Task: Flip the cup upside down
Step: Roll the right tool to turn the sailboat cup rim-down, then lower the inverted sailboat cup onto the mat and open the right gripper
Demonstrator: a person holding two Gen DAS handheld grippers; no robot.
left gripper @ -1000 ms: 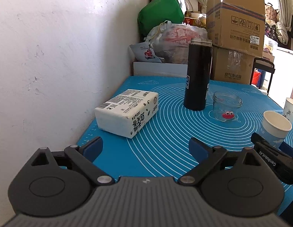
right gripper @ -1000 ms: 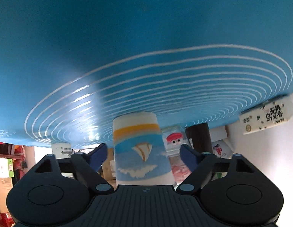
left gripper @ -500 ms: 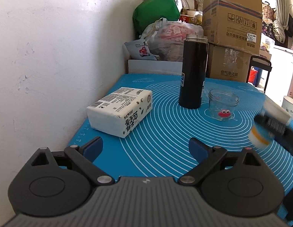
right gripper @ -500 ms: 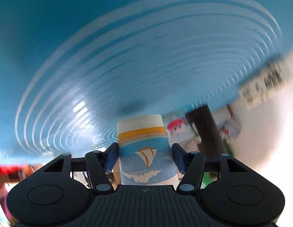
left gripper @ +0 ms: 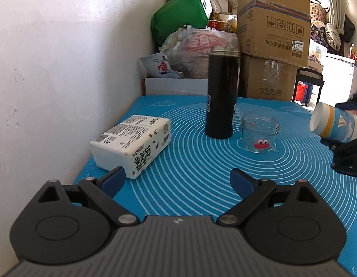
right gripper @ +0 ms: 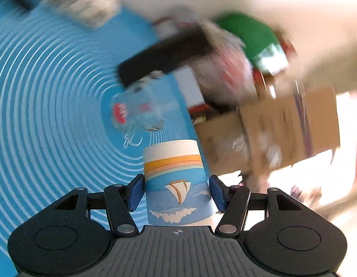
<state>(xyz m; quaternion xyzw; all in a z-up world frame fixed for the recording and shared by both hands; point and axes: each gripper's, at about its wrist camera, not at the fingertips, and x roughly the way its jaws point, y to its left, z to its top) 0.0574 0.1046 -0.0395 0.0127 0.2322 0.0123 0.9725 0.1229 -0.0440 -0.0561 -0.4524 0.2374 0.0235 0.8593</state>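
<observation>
1. Right claw [right gripper: 176, 195] is clamped on the paper cup [right gripper: 176, 184], a blue pad pressed on each side of the sailboat print!
2. From the left wrist view, the cup [left gripper: 335, 124] hangs in the air at the right edge, tipped roughly sideways over the blue mat [left gripper: 201, 173], its white-banded end pointing toward the glass jar [left gripper: 260, 132].
3. Left claw [left gripper: 177, 181] sits low at the near side of the table, pads spread wide, holding nothing.
4. Further out: black flask [left gripper: 221, 94] beside the jar, tissue pack [left gripper: 131, 145] by the wall.
5. My read: we're mid-flip. The right view is heavily blurred, so the wrist looks to be rolling.
6. Next call: finish the roll until the mouth faces down, lower onto bare mat clear of the jar, then release.
</observation>
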